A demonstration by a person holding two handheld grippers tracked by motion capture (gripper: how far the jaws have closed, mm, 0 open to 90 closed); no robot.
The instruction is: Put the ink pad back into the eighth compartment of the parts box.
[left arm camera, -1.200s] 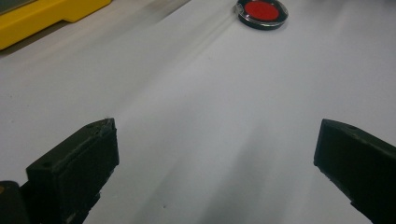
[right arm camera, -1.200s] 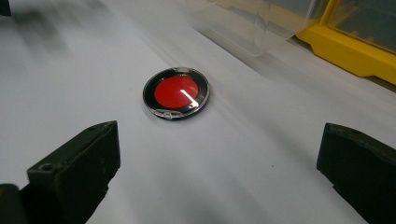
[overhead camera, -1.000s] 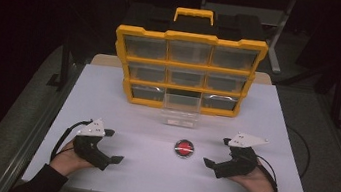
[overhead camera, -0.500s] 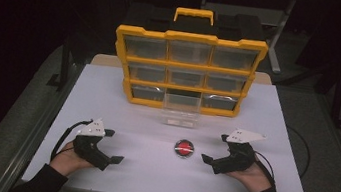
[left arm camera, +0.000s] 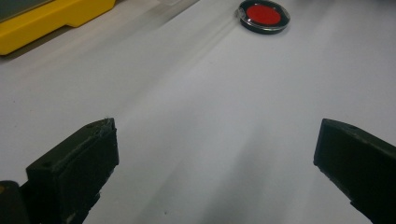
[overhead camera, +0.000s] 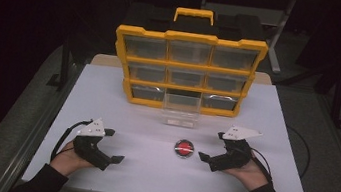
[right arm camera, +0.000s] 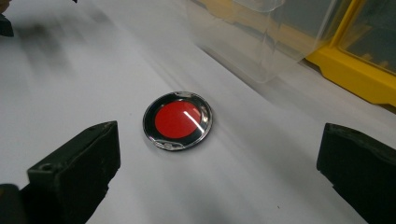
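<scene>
White table under dim light, seen from above. Standing upright at the far edge, a yellow organiser case with nine clear compartments and a black handle. Just before its bottom middle slot, a clear plastic drawer, pulled out and resting on the table. Nearer the front edge, two hand-held grippers. Left gripper low on the table's left side, jaws wide apart, holding nothing, well away from everything. Right gripper on the right side, jaws likewise wide apart and empty, aimed toward the centre. Between the two, closer to the right one, a small round disc with a red centre and a dark, shiny rim, lying flat, near the drawer but not touching it.

Probable step in hand: reaching for the disc with the right gripper. From the right gripper view, disc a little ahead of the jaws and left of centre. To do it well: shift slightly toward the disc to centre it, lower the jaw tips to the tabletop, then close across the rim. Thin and flat, so likely to slip or skate away if pinched too high.
</scene>
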